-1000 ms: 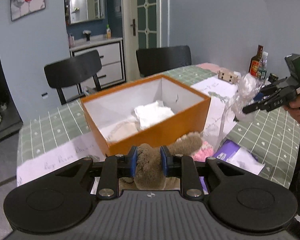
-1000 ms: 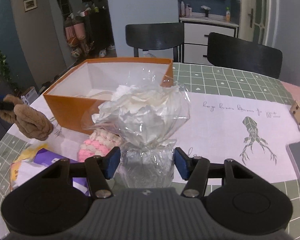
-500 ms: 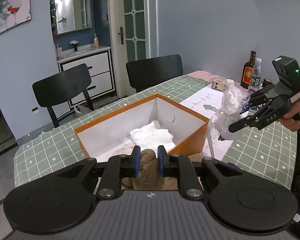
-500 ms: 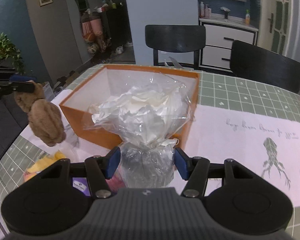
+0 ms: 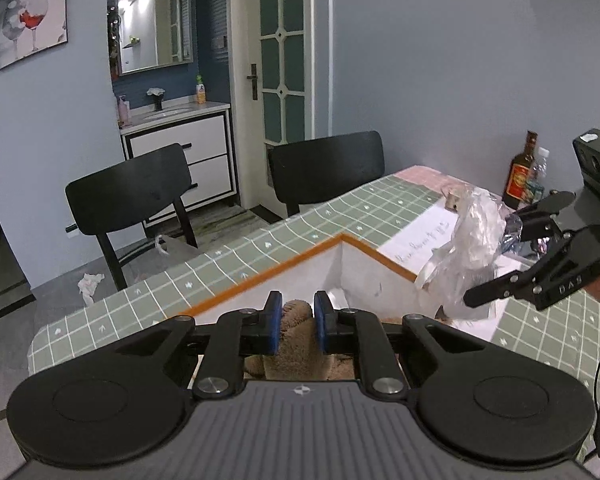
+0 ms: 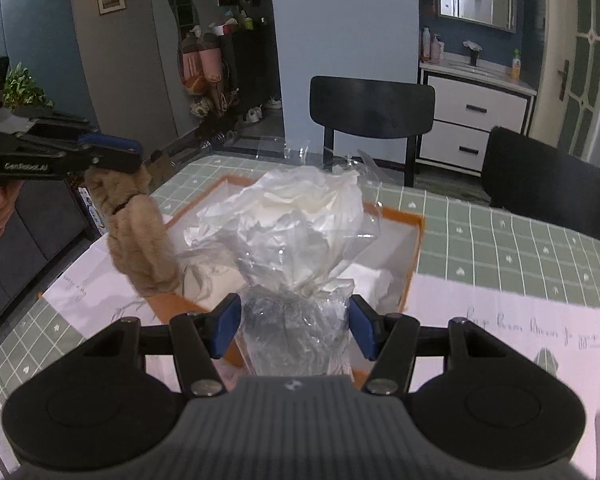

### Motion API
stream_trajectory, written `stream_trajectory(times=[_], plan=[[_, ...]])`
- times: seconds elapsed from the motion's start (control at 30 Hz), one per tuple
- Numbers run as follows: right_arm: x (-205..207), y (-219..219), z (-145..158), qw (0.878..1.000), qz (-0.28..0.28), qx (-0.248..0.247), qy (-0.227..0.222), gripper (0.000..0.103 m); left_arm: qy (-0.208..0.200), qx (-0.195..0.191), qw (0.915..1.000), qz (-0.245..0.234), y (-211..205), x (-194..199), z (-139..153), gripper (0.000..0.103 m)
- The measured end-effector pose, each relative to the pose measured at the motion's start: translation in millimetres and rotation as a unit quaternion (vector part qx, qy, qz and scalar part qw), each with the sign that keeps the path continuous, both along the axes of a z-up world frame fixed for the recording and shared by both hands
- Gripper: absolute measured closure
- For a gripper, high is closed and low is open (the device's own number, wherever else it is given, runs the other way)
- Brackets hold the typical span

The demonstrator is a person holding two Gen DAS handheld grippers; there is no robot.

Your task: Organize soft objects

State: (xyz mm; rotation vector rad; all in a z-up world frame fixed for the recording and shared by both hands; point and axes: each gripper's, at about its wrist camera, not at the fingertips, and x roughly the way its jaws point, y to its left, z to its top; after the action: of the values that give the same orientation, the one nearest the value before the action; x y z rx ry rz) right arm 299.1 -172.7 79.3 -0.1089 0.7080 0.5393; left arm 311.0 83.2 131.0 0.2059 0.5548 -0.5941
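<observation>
Left hand-held gripper (image 5: 294,322): I hold it above the near edge of the orange box (image 5: 260,280), its blue pads clenched on the brown plush toy (image 5: 296,344). Seen from the right wrist view, the same hand-held gripper (image 6: 112,156) enters from the left, and the toy (image 6: 140,240) hangs limp below the pads, its lower end level with the box's near left rim (image 6: 172,304); whether it touches the rim I cannot tell.

Right hand-held gripper (image 6: 296,326): I grasp the clear plastic bag of white soft material (image 6: 296,232) by its gathered neck, the pads set fairly wide apart and pressing the crinkled film on both sides. The puffed top of the bag stands upright over the box interior. From the left wrist view, this hand-held gripper (image 5: 512,256) reaches in from the right, and the bag (image 5: 468,248) hangs just over the box's right wall.

Orange box: it sits open on the table (image 6: 520,248), white inside, with a white soft item (image 6: 368,280) lying on its floor beneath the bag. A white paper sheet with handwriting (image 6: 520,328) lies on the green checked cloth just beside the box. Two black chairs (image 5: 140,200) stand at the far side of the table, and a dark bottle (image 5: 520,176) stands near the table's far right edge.
</observation>
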Motion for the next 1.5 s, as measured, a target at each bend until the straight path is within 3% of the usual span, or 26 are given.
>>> stream_trajectory(times=[0.37, 0.67, 0.7, 0.9, 1.1, 1.5], plan=[[33, 17, 32, 0.998, -0.017, 0.033, -0.041, 0.045, 0.013, 0.001, 0.9999, 0.008, -11, 33, 0, 0.086], [70, 51, -31, 0.998, -0.007, -0.004, 0.063, 0.045, 0.088, 0.055, 0.9946, -0.006, -29, 65, -54, 0.087], [73, 56, -41, 0.996, -0.002, -0.015, 0.084, 0.045, 0.094, 0.063, 0.9936, -0.007, -32, 67, -60, 0.093], [85, 72, -73, 0.986, 0.010, -0.049, 0.159, 0.045, 0.125, 0.096, 0.9874, -0.011, -39, 76, -87, 0.094], [103, 83, -85, 0.980, 0.013, -0.078, 0.182, 0.045, 0.131, 0.097, 0.9867, -0.004, -46, 86, -88, 0.094], [130, 109, -95, 0.974, 0.018, -0.132, 0.182, 0.044, 0.142, 0.116, 0.9817, 0.053, -50, 127, -109, 0.089]])
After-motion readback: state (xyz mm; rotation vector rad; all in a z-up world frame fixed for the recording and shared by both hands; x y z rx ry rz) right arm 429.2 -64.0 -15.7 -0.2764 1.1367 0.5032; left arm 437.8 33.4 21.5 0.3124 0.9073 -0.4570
